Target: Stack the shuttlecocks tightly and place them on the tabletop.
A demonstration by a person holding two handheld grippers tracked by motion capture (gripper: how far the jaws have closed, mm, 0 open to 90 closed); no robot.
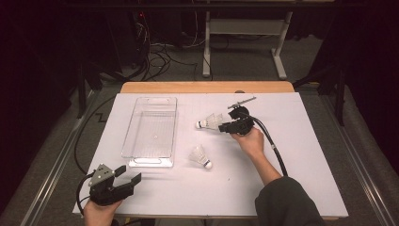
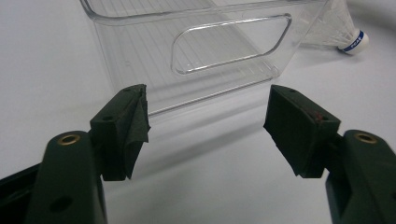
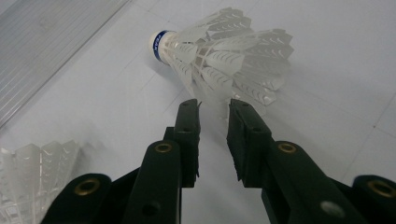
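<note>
The right hand-held gripper (image 3: 213,108), jaws narrowly parted, is set at the white feathered shuttlecock (image 3: 224,56); its skirt could be crushed. The left hand-held gripper (image 2: 205,126) is held wide open.

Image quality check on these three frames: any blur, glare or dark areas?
High view: the white table is evenly lit, the room behind is nearly black, and the picture is soft. Left gripper view: the clear bin carries bright edge highlights, and the near fingers are slightly soft. Right gripper view: the far shuttlecock is fairly sharp, with a dim bluish cast.
</note>
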